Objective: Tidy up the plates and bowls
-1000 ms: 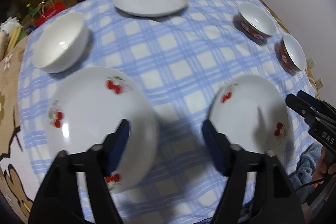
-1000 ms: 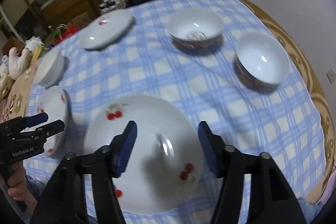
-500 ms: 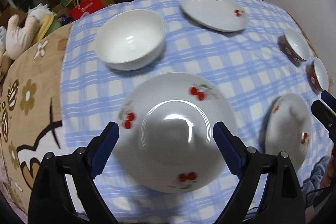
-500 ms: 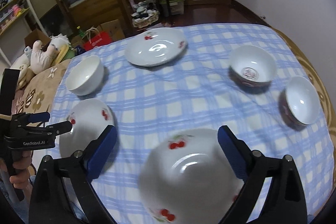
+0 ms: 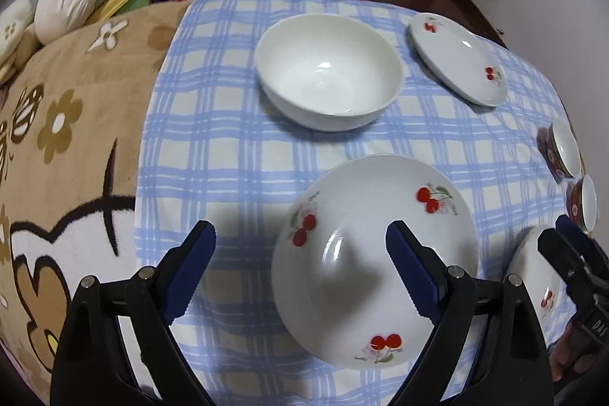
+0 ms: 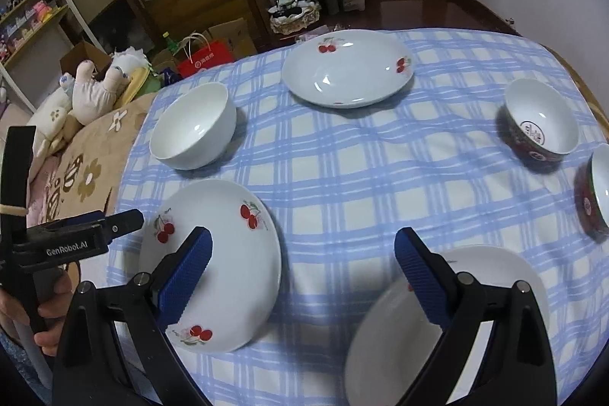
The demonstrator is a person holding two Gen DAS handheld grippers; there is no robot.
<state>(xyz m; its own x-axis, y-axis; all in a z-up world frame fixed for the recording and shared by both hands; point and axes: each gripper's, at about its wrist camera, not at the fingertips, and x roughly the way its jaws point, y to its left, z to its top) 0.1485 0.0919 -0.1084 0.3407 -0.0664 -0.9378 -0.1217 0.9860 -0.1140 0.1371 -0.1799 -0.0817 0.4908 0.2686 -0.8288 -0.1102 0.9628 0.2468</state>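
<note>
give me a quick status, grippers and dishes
Left gripper and right gripper open, holding nothing. Three cherry plates, white bowl, two red bowls unstacked on checked cloth. Nothing in the way.

The left gripper (image 6: 95, 227) reads "GenRobot.AI"; the right gripper (image 5: 571, 246) shows "DAS".

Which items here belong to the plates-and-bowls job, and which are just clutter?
Job: three white cherry-print plates, plain white bowl, two red-sided bowls.

Clutter: cream plush toys, red paper bag, wicker basket, green-capped bottle.
</note>
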